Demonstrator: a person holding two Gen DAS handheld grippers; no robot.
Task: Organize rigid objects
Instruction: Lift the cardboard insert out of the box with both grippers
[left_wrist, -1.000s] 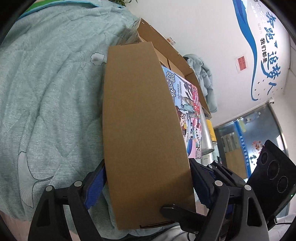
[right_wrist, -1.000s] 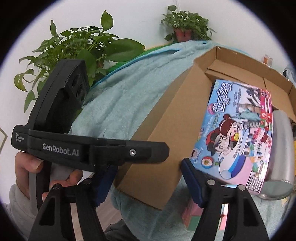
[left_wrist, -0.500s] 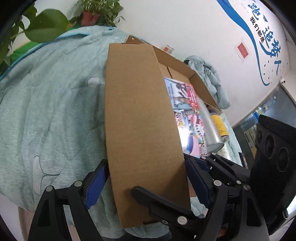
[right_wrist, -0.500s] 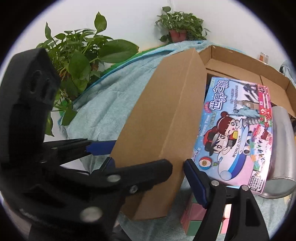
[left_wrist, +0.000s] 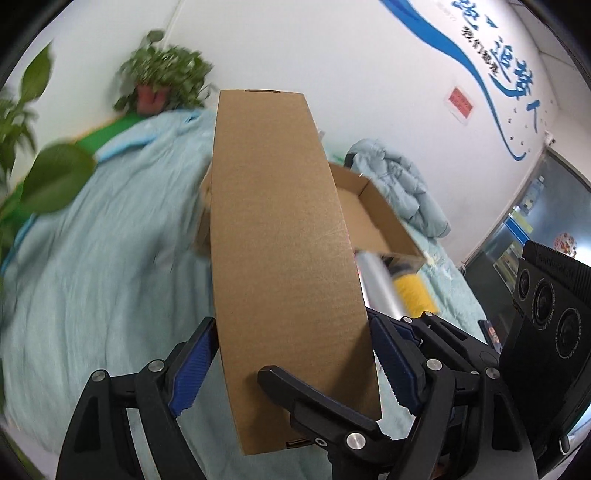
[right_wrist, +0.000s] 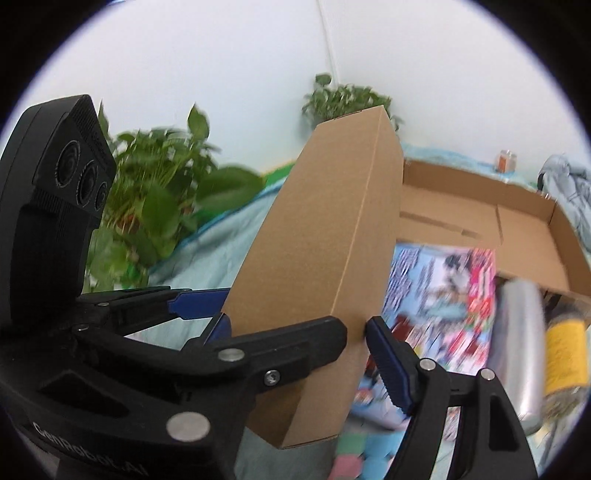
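A long flat brown cardboard box (left_wrist: 284, 236) is held tilted up between both grippers. My left gripper (left_wrist: 291, 350) is shut on its wide faces near the lower end. My right gripper (right_wrist: 295, 332) is shut on its narrow edge at the same end; the box also shows in the right wrist view (right_wrist: 325, 236). Behind it lies an open cardboard carton (right_wrist: 517, 229) with a colourful cartoon game box (right_wrist: 443, 295), a silver cylinder (right_wrist: 517, 332) and a yellow-labelled jar (right_wrist: 565, 350) at its near side.
A pale teal quilt (left_wrist: 92, 258) covers the surface. Potted plants (right_wrist: 155, 214) stand at the back left by the white wall. A bundled grey-blue jacket (left_wrist: 402, 184) lies behind the carton. Pink and teal blocks (right_wrist: 362, 458) lie below the game box.
Both grippers have lifted the brown box, tilting its far end upward. The view has swung up toward the wall, and the right gripper has closed on the box's edge.
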